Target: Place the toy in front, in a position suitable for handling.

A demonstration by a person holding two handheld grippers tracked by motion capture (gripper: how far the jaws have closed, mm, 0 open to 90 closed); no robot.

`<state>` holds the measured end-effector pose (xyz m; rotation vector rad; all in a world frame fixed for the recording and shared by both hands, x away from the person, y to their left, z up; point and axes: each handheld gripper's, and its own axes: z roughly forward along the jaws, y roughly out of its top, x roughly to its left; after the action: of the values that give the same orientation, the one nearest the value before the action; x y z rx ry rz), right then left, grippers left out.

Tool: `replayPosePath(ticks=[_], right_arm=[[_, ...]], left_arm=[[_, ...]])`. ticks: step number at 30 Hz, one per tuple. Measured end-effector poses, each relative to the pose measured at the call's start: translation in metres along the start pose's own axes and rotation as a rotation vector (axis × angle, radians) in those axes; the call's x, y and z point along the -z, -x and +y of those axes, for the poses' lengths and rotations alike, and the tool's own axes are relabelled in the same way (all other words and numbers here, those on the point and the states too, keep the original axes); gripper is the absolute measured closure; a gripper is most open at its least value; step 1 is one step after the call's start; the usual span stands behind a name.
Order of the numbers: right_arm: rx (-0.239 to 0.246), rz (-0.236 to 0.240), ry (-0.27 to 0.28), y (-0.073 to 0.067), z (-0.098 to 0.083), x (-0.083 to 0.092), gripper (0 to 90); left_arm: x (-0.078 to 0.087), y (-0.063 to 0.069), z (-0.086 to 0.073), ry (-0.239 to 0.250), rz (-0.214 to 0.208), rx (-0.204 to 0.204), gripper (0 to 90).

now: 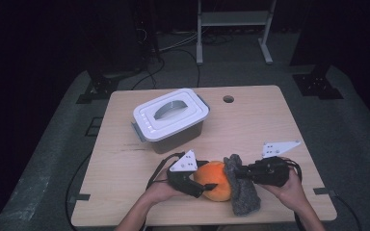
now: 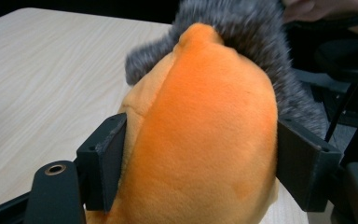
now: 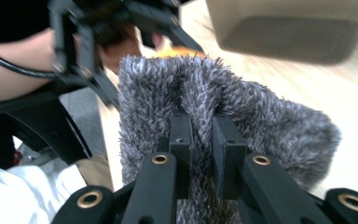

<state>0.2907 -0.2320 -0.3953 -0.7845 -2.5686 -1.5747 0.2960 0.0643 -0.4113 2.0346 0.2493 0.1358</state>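
An orange plush (image 1: pixel 215 178) lies near the table's front edge, with a grey furry piece (image 1: pixel 243 191) against its right side. My left gripper (image 1: pixel 206 185) comes in from the left; in the left gripper view its jaws press on both sides of the orange plush (image 2: pixel 200 130), and the grey fur (image 2: pixel 242 32) rises behind it. My right gripper (image 1: pixel 236 174) comes in from the right. Its jaws are shut on a pinched fold of the grey fur (image 3: pixel 261 116), as the right gripper view shows at the gripper (image 3: pixel 201 135).
A white lidded container (image 1: pixel 171 118) with a handle recess stands behind the plush, left of centre on the wooden table (image 1: pixel 270 125). A round hole (image 1: pixel 228 99) sits near the table's far edge. A metal stand (image 1: pixel 233 19) is on the floor beyond.
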Motion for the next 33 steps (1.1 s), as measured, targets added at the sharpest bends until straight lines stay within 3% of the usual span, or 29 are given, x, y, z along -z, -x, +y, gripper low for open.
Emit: replayPosePath(ticks=[5,10,13,18,22,27,30,33], right_arm=[[-0.012,-0.031,-0.049,0.005,-0.005,-0.003,79.3],[0.028,-0.009,0.017,-0.009,0.011,0.002,79.3],[0.054,-0.018,-0.004,-0.015,0.013,-0.002,79.3],[0.005,-0.013,-0.034,-0.002,-0.001,-0.007,79.2],[-0.005,-0.035,-0.042,0.002,-0.001,-0.003,79.5],[0.054,-0.044,0.040,-0.015,0.019,0.007,79.3],[0.098,-0.062,0.025,-0.025,0.026,0.002,78.9],[0.101,-0.075,-0.015,-0.023,0.023,-0.003,79.4]], left_arm=[[0.009,-0.001,0.006,0.012,-0.002,0.001,25.5],[0.006,0.003,0.009,-0.009,0.013,-0.020,25.3],[0.002,0.006,0.008,-0.018,0.028,-0.030,21.9],[0.000,0.002,0.005,-0.016,0.017,0.002,14.6],[-0.003,0.004,0.005,-0.015,0.037,-0.005,12.9],[-0.011,0.013,0.011,-0.018,0.041,-0.053,11.5],[-0.013,0.017,0.012,-0.026,0.040,-0.073,8.8],[-0.010,0.015,0.012,-0.026,0.019,-0.077,8.1]])
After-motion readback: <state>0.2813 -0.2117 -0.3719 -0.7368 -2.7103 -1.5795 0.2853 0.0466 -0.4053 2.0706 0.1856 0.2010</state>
